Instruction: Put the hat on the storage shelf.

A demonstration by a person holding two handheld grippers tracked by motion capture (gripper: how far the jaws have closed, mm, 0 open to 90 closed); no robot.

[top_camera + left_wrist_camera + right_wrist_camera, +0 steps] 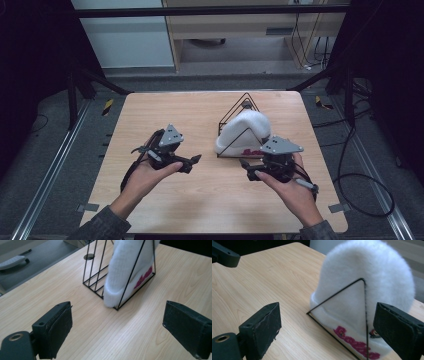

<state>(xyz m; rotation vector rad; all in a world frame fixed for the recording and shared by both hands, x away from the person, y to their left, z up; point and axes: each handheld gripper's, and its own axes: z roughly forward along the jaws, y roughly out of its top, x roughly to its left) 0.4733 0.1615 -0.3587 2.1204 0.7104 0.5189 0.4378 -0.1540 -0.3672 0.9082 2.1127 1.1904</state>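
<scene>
The person's left hand (142, 177) is holding the left gripper (192, 161) low over the light wooden table (165, 115), its jaws standing wide apart and gripping nothing. Further right, a fluffy white knitted hat with pink lettering (245, 132) is sitting inside a black triangular wire rack (243, 102). Just beside it, the right gripper (243, 165) is hovering, jaws likewise spread wide and empty.

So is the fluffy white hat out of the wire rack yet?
Not yet. The fluffy white knitted hat sits inside the black triangular wire rack. The left gripper and right gripper are open and touch nothing. Grabbing and lifting the hat out probably remains.
</scene>
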